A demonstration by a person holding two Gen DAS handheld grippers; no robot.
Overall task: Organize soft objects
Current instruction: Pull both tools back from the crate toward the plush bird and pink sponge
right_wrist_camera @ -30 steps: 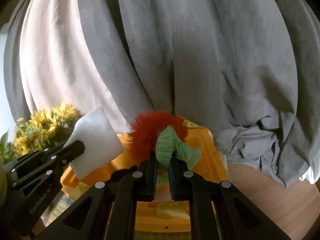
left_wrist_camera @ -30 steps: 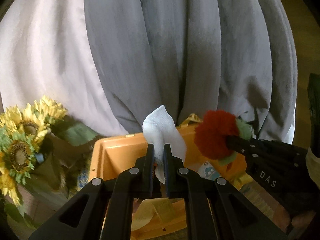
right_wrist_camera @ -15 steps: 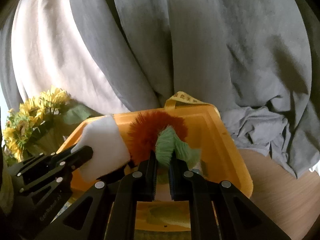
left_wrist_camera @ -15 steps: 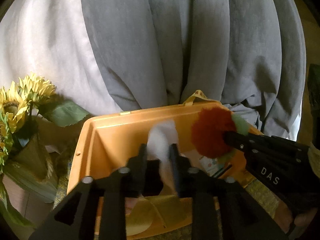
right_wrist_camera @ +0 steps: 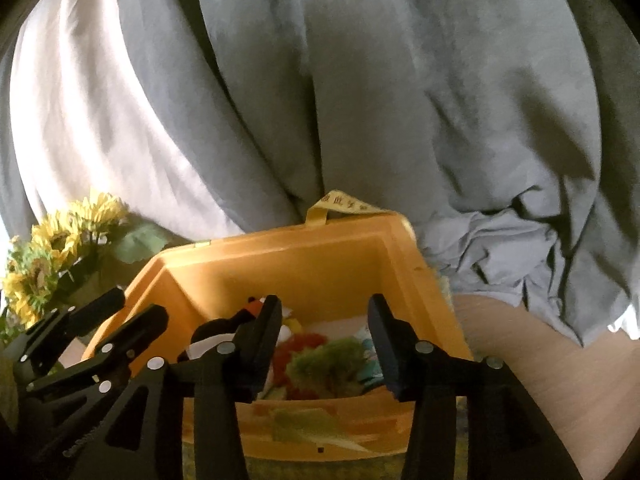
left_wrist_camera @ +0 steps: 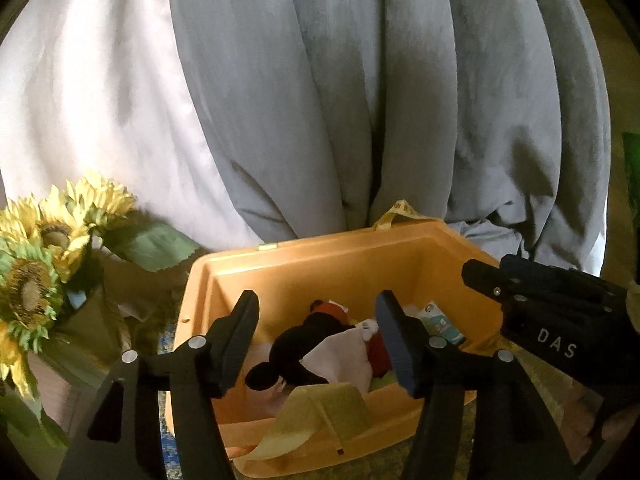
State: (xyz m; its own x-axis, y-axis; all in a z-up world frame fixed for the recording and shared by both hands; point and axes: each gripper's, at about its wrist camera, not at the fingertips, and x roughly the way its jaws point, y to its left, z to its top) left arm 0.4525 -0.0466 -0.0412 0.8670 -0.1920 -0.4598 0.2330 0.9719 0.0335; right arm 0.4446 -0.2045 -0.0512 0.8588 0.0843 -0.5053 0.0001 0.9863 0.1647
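Both tools just opened, empty | left tool [left_wrist_camera: 316, 340] | right tool [right_wrist_camera: 324, 340] | over orange bin [left_wrist_camera: 320, 264]

Open orange plastic bin [left_wrist_camera: 320, 268] holds the soft items. White folded cloth [left_wrist_camera: 340, 360] lies slumped mid-bin, against a black plush toy [left_wrist_camera: 288, 356] lying on its side. Red-and-green fuzzy pompom flower [right_wrist_camera: 320, 364] rests on the bin floor, right of the cloth.

Our black left gripper fingers [left_wrist_camera: 244, 340] hide part of the orange plastic bin [left_wrist_camera: 320, 256]; the red-and-green fluffy toy [right_wrist_camera: 320, 364] inside is blurred, and yellow fabric sunflowers [left_wrist_camera: 36, 280] are cut off at left.
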